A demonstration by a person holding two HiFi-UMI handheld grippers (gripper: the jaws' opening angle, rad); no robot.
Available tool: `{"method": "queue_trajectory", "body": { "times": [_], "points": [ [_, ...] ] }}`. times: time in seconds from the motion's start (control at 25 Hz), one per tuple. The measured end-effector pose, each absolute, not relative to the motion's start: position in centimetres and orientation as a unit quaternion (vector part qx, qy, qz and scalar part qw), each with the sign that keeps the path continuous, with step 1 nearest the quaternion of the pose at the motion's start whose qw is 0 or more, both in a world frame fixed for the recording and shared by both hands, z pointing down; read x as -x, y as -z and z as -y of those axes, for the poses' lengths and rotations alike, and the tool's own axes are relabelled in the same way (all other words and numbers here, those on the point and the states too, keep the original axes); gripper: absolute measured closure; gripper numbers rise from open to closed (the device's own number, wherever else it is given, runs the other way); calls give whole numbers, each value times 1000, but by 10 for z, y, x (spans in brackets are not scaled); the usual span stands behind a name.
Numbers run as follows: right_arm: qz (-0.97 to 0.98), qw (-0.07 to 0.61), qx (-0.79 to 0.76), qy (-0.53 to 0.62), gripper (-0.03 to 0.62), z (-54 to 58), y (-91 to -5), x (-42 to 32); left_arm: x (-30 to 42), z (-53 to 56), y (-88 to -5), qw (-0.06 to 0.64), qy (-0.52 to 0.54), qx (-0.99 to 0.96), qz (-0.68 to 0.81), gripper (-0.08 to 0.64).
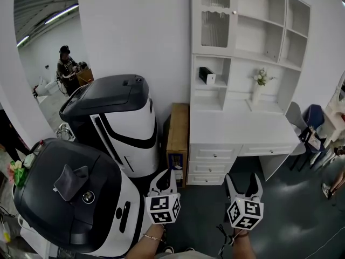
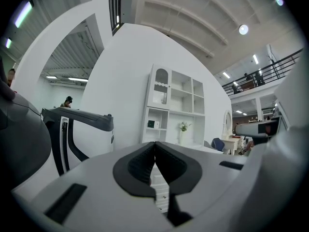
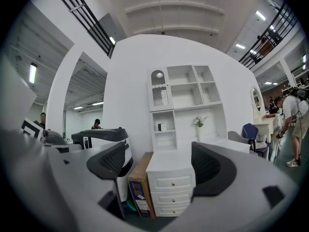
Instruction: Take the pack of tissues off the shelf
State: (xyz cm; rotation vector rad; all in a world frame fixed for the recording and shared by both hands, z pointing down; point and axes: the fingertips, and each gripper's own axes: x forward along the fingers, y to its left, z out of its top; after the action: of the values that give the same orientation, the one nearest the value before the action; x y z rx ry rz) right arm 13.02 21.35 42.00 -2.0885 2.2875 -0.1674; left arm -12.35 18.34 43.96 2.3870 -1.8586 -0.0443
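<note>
The pack of tissues (image 1: pixel 206 75) is a small dark and white pack lying in a middle cubby of the white shelf unit (image 1: pixel 245 31) above the desk. It also shows far off as the pack of tissues (image 2: pixel 153 124) in the left gripper view and the pack of tissues (image 3: pixel 161 127) in the right gripper view. My left gripper (image 1: pixel 163 175) is low in the head view, far short of the shelf; the left gripper (image 2: pixel 155 146) has its jaws shut with nothing between them. My right gripper (image 1: pixel 243 179) is beside it; the right gripper (image 3: pixel 159 161) stands open and empty.
Two large black and white machines (image 1: pixel 116 123) (image 1: pixel 70 198) stand at the left. A cardboard box (image 1: pixel 178 131) leans between the machine and the desk drawers (image 1: pixel 215 155). A vase of flowers (image 1: pixel 260 82) sits on the shelf. A blue chair (image 1: pixel 312 117) is at the right. A person (image 1: pixel 67 69) stands far back.
</note>
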Motion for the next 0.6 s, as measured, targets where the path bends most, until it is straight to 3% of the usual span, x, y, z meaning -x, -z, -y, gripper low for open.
{"method": "queue_trajectory", "body": {
  "times": [0.6],
  "points": [
    [-743,22,663,91,171,-165,-443,-170,94,-141,-451,62,-3,-777,627,541]
  ]
}}
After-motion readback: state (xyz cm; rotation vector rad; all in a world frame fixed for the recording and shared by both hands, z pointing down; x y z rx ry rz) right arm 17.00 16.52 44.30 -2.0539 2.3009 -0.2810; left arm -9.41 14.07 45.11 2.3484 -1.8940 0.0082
